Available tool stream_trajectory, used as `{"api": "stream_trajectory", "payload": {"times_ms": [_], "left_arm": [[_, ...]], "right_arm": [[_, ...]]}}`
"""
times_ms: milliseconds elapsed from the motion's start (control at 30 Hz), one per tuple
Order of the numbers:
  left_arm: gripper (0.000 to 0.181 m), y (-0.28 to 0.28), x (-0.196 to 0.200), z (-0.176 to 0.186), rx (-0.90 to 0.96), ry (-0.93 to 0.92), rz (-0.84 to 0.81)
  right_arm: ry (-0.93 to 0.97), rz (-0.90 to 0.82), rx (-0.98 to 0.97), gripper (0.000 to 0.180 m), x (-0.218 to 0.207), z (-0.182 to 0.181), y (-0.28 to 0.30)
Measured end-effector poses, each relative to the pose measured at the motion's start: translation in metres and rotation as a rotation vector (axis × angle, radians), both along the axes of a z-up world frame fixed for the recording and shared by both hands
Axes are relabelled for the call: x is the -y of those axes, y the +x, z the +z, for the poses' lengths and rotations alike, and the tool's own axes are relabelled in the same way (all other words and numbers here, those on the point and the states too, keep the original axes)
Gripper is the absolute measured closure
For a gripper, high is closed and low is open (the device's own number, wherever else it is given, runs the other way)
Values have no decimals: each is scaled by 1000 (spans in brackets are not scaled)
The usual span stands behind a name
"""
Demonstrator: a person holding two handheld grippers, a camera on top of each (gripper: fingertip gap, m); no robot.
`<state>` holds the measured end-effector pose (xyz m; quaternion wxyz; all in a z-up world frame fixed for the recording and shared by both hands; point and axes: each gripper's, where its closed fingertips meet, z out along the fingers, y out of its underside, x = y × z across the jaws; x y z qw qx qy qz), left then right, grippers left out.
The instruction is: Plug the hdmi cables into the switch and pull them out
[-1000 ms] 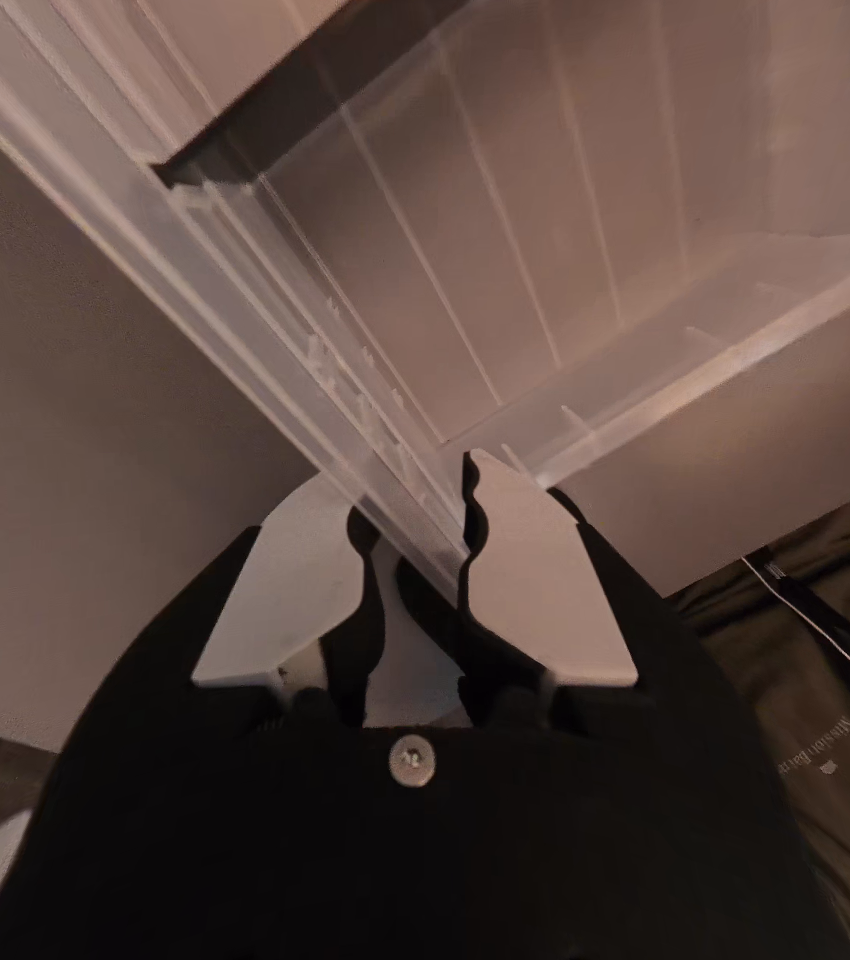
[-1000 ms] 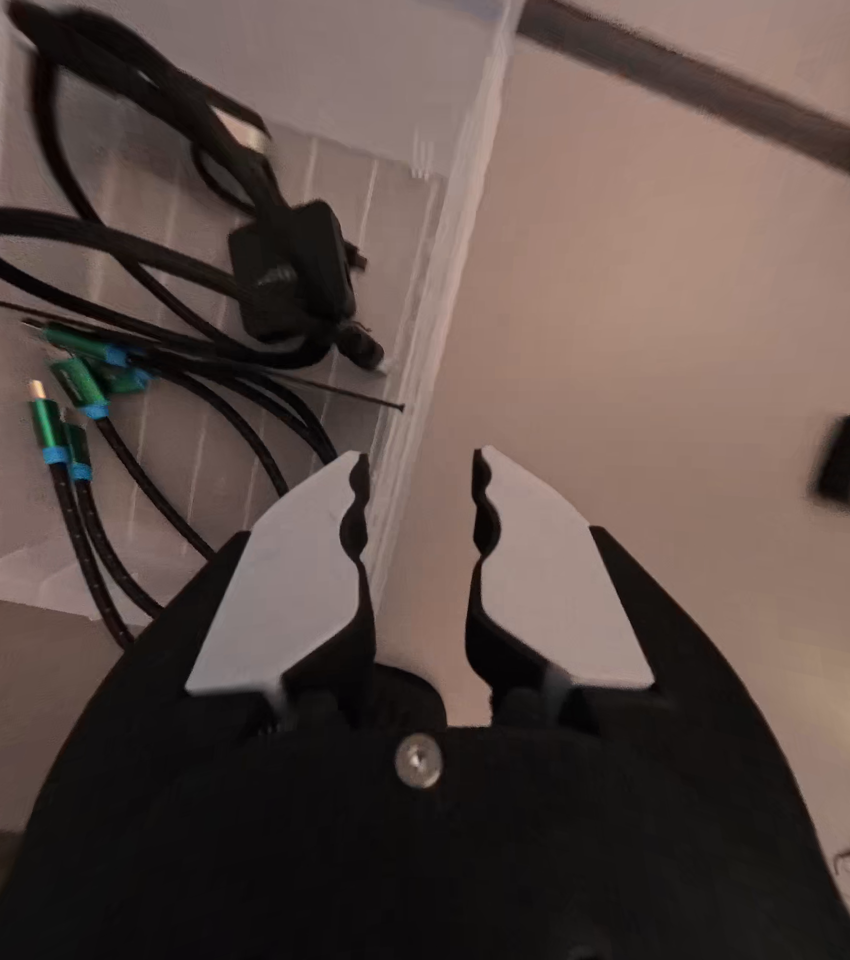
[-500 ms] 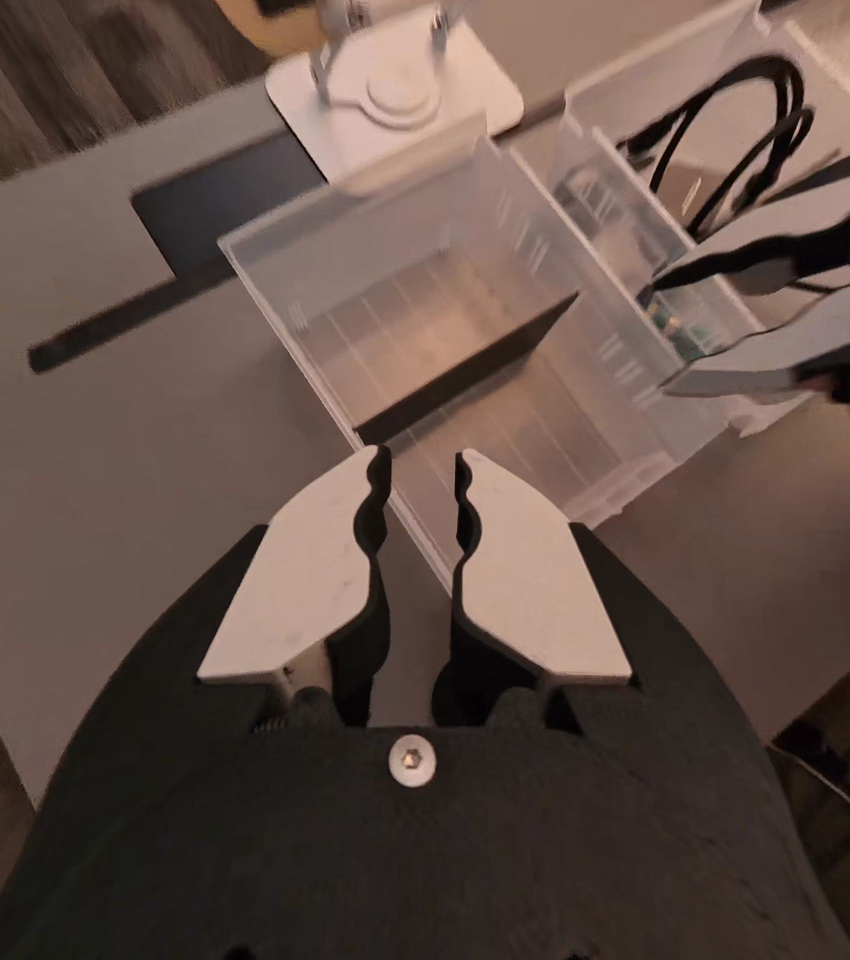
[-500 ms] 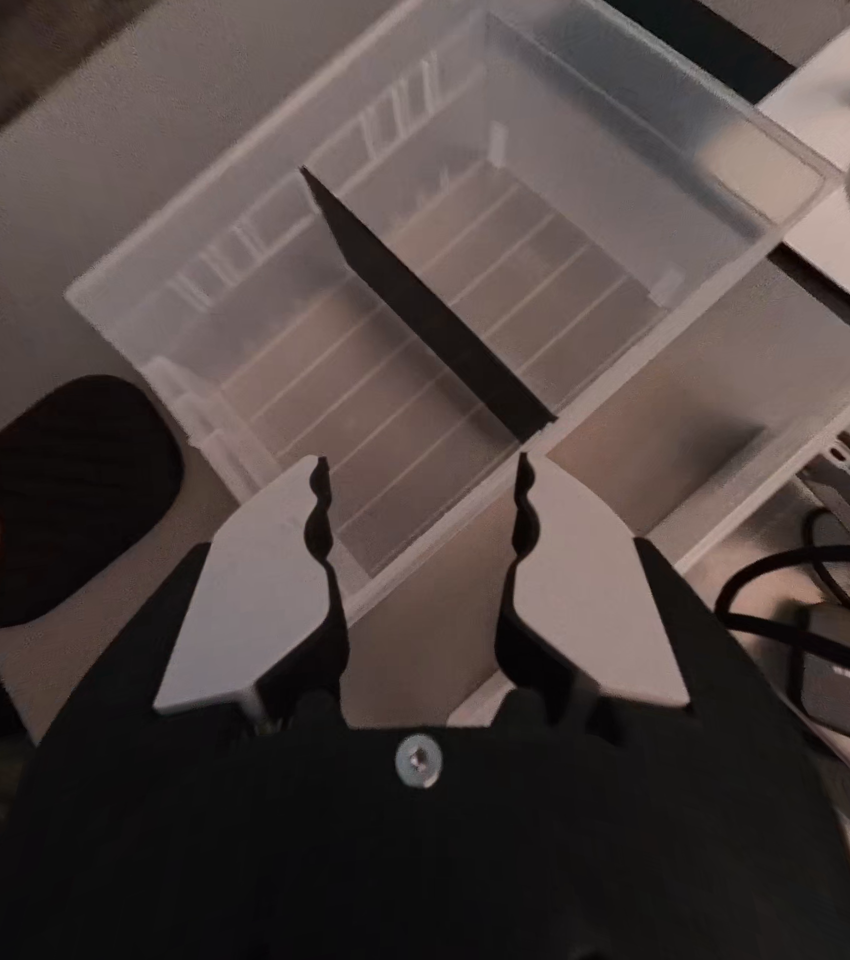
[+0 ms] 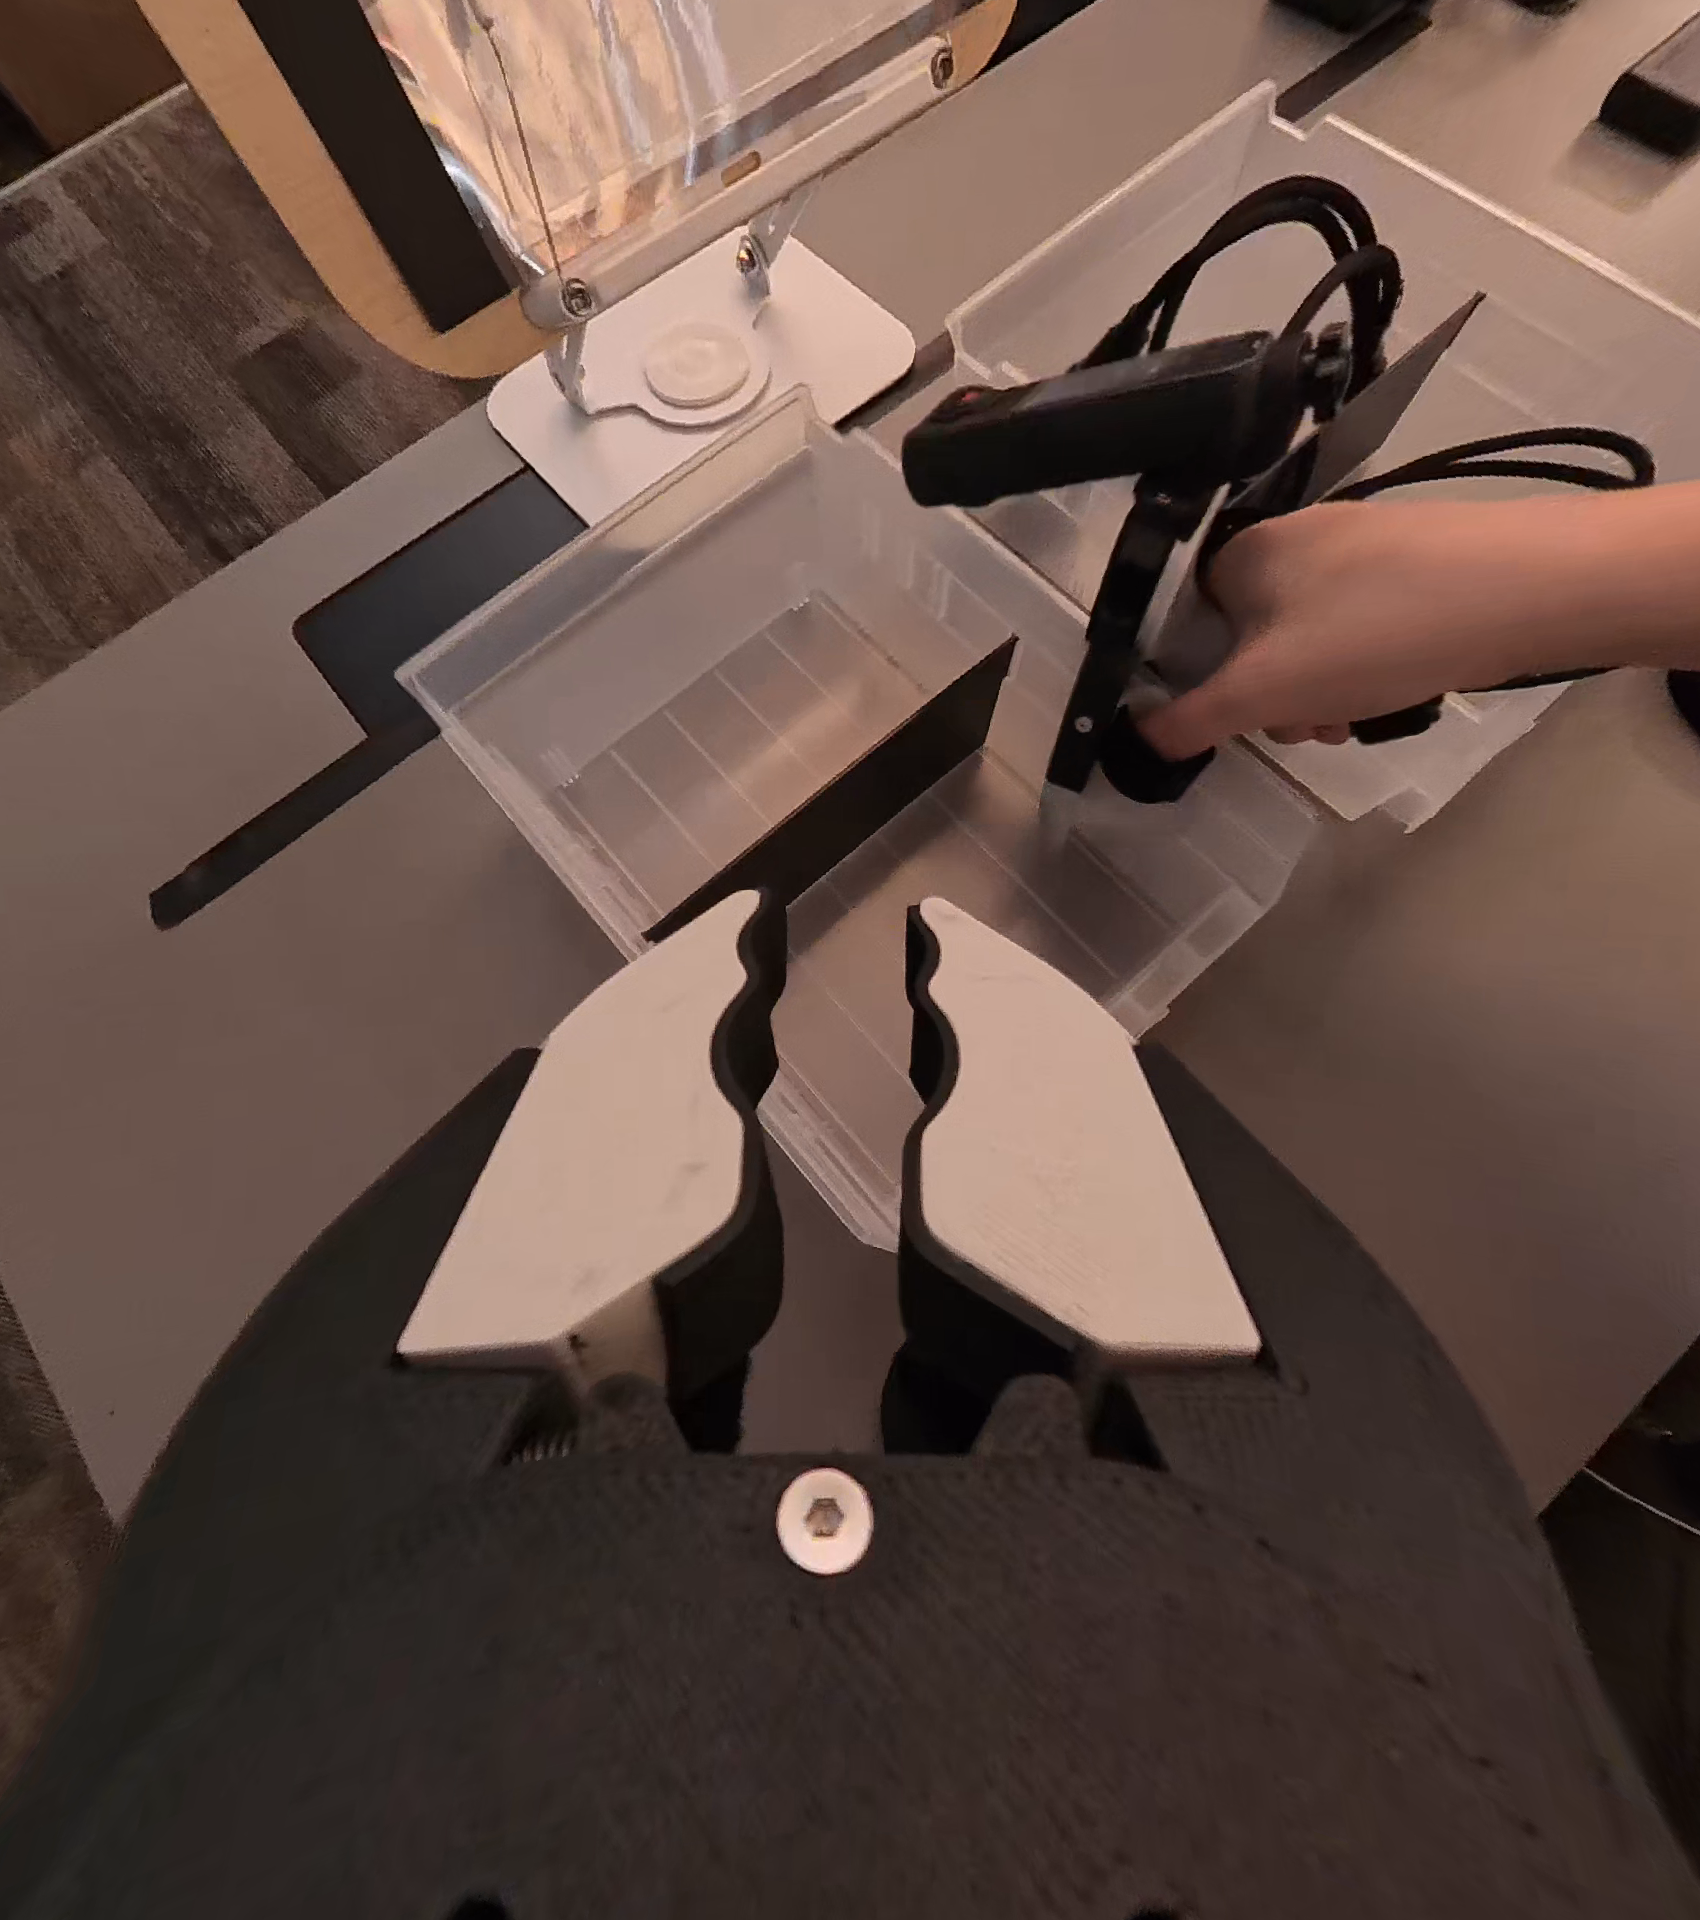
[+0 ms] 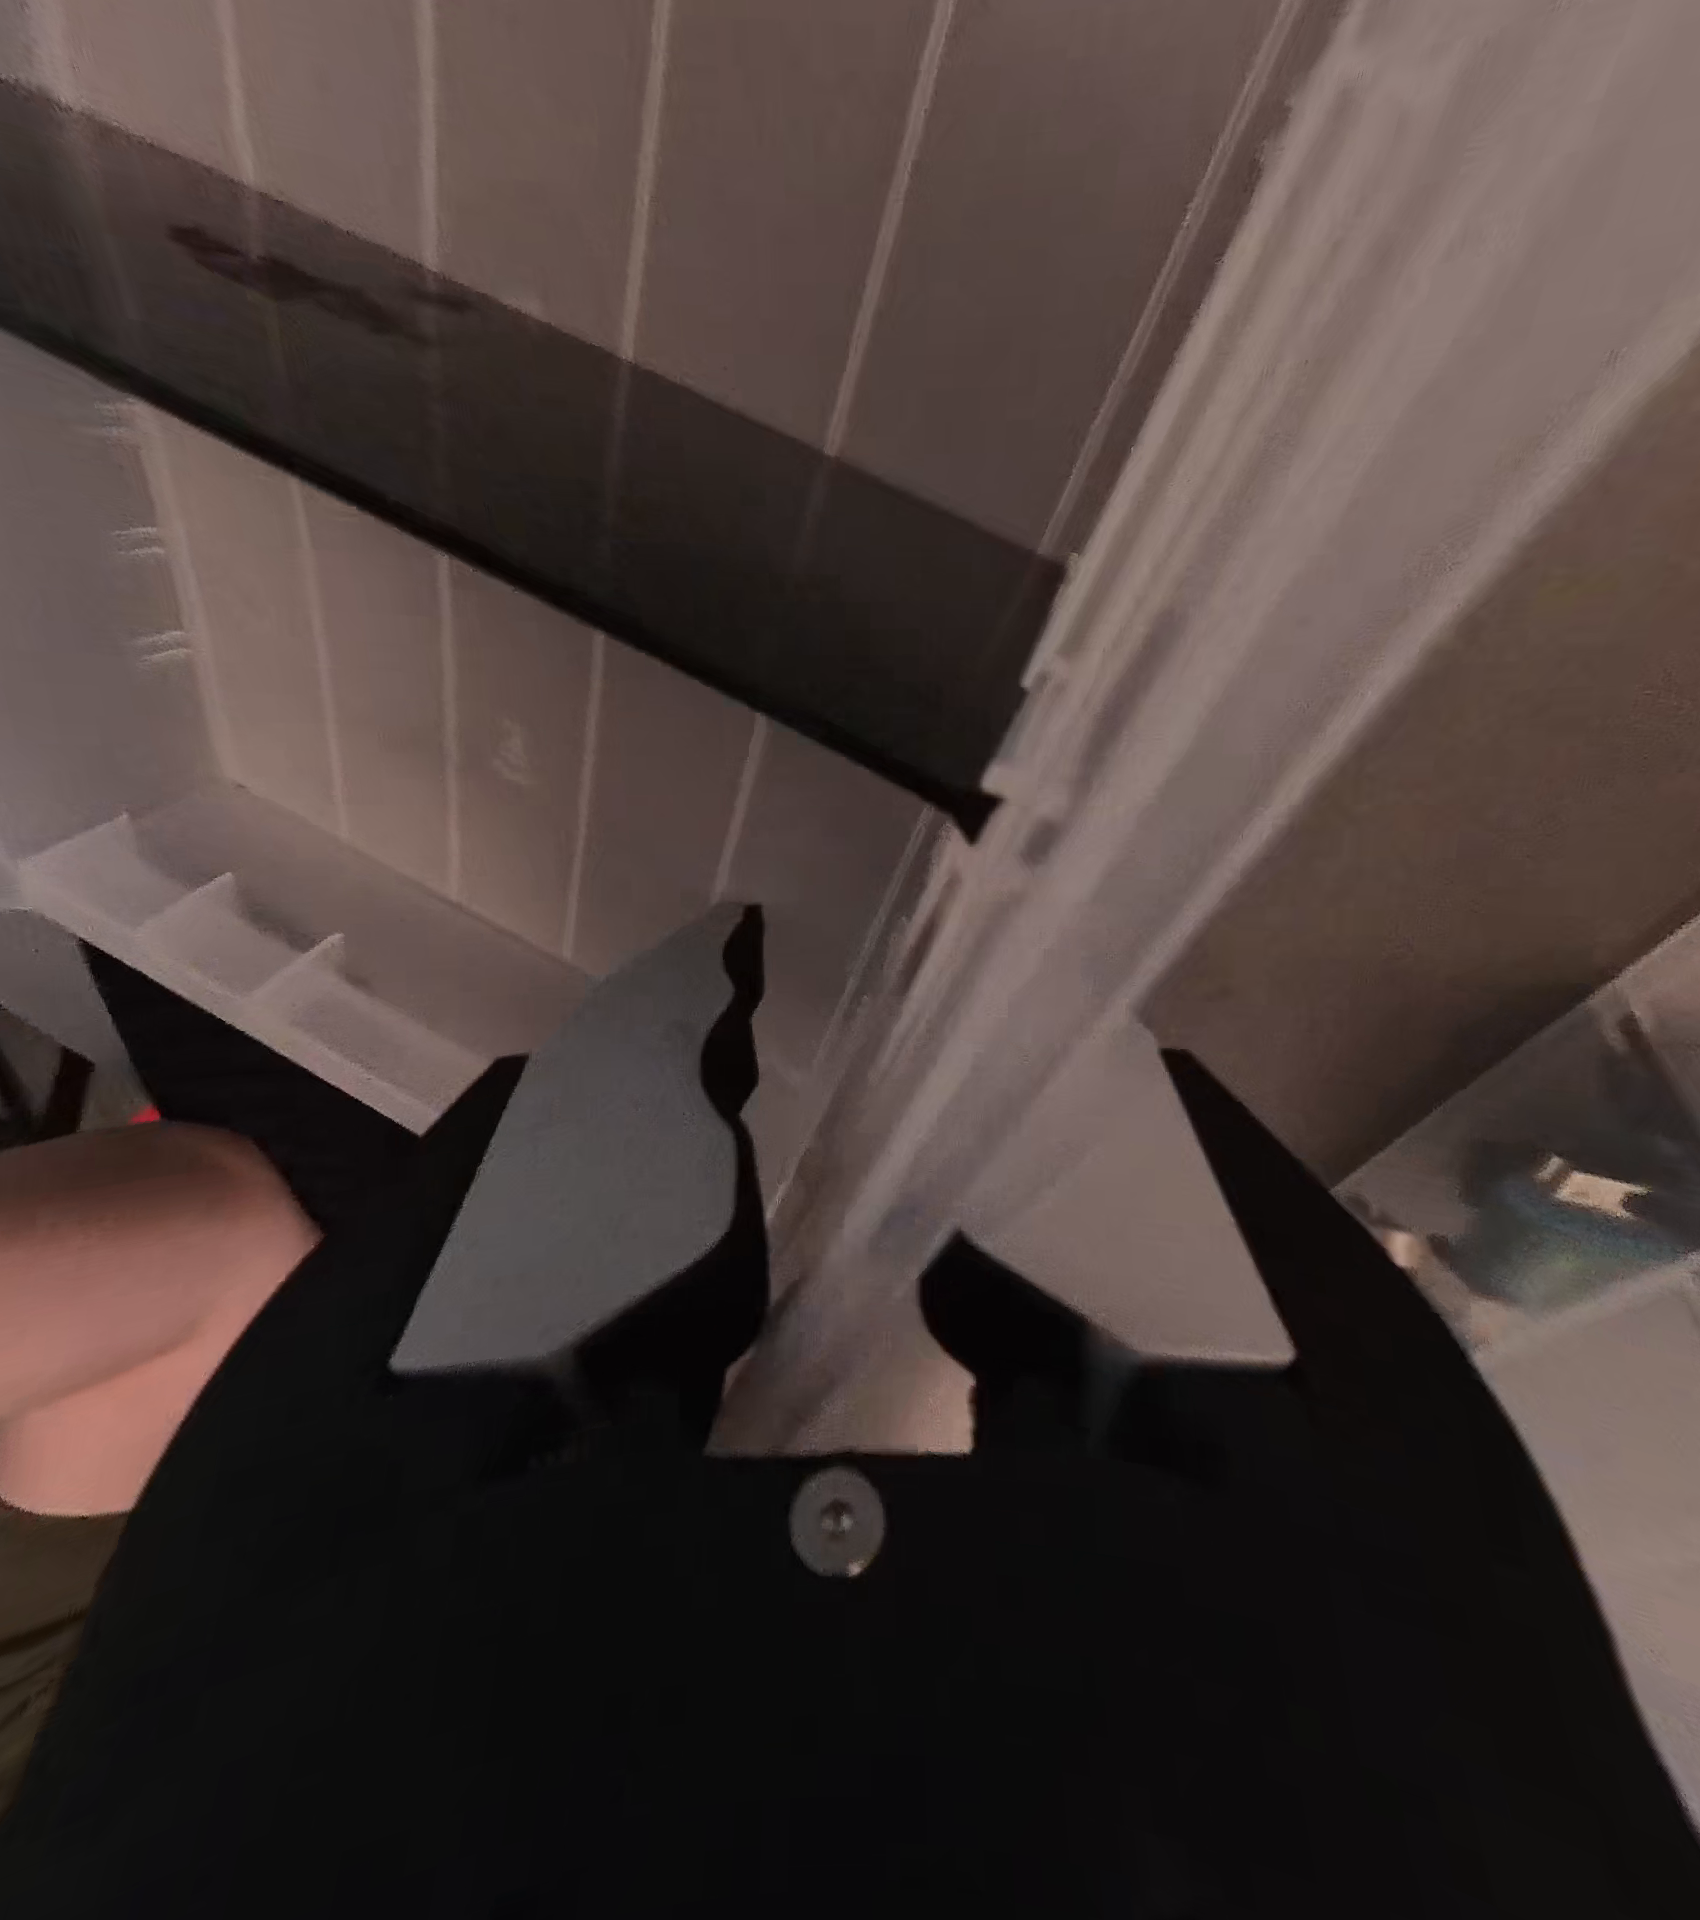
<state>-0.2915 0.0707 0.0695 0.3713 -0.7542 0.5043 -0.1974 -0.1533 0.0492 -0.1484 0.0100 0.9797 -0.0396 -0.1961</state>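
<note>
Left wrist view: grey table (image 5: pixel 150 1039), carpet beyond. Clear divided bin (image 5: pixel 555 665), nothing inside; black cables (image 5: pixel 1345 270) in farther bin (image 5: pixel 1552 343). Left gripper (image 5: pixel 841 935) jaws apart, holding nothing.

Right wrist view: right gripper (image 6: pixel 929 1091) jaws straddling bin wall (image 6: pixel 1085 831); whether clamped, unclear. Switch not made out.

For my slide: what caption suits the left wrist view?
Open left claw hovers over clear plastic bin while right claw straddles its wall.
</note>
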Motion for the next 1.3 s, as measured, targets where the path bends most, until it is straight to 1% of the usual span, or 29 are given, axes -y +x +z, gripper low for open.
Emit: {"api": "stream_trajectory", "payload": {"times_ms": [200,300,400,500,567,633,700,767,833,900,967,1033,1100,1167,1267,1300], "left_arm": [[159,0,4,23,101,30,27],[147,-1,12,48,216,62,52],[135,-8,24,85,383,140,92],[128,-25,44,130,608,239,148],[124,-47,52,153,756,301,251],[109,-63,64,164,793,364,291],[107,-68,82,173,840,398,257],[109,-62,98,176,870,379,185],[108,-44,103,168,823,328,108],[104,-14,99,149,740,230,30],[99,23,90,123,635,105,-43],[93,64,76,84,491,-19,-91],[89,106,56,41,352,-108,-102],[87,152,45,-5,272,-241,-133],[83,207,60,-69,189,-557,-228],[83,217,67,-87,151,-622,-248]], "right_arm": [[0,34,31,156,-5,1,4],[-3,43,-20,158,-9,9,-7],[32,67,-108,160,-21,36,-26],[118,124,-148,160,-36,86,-40],[169,158,-181,161,-41,133,-40],[220,170,-212,161,-41,186,-29],[274,144,-235,161,-36,238,-3],[322,85,-245,162,-24,284,38],[381,-4,-222,162,-8,321,93],[436,-113,-174,162,16,347,158],[471,-243,-120,162,48,360,226],[489,-384,-61,162,85,359,291],[482,-515,-3,162,127,344,347],[457,-621,64,162,170,317,395],[395,-741,99,162,229,261,443],[374,-775,88,162,246,241,453]]}}
